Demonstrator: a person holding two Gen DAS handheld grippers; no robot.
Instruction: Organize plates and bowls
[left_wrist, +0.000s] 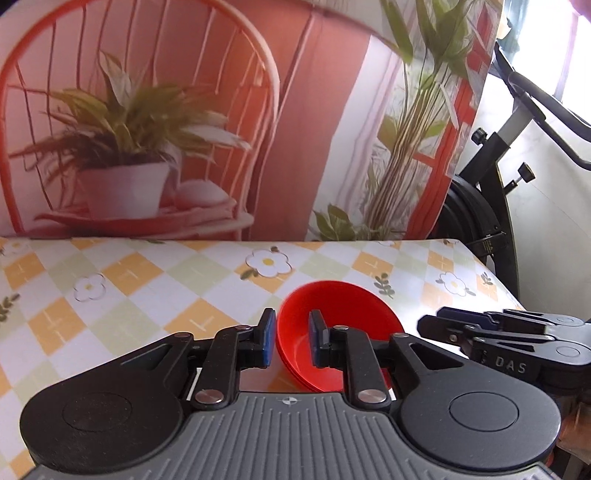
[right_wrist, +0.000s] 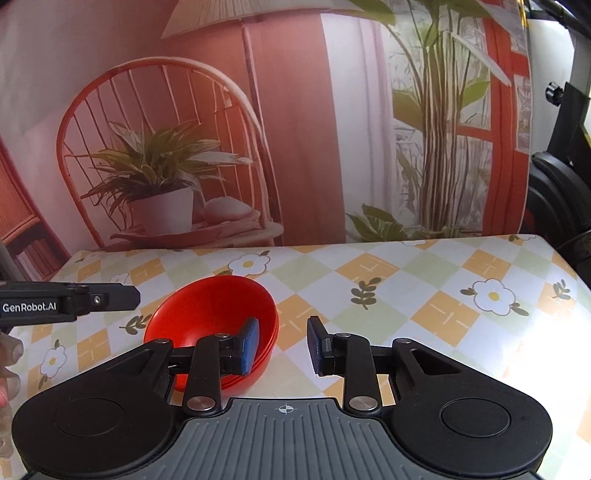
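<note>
Nearest my lens, my left gripper (left_wrist: 292, 341) is filling the foreground, its jaws standing partly open around the near-left rim of the red bowls (left_wrist: 341, 325), one blue pad outside the wall and one inside, though I cannot tell whether they are touching it. My right gripper (right_wrist: 282, 345) is holding its jaws wider apart, gripping nothing, its left pad hanging over the bowls' right edge. Beneath them, the counter (right_wrist: 406, 295) is showing a checked, flower-printed cloth. Those bowls are sitting nested in a stack near the counter's front, upright. Behind, a printed backdrop (right_wrist: 295, 129) is showing a chair and plants.
</note>
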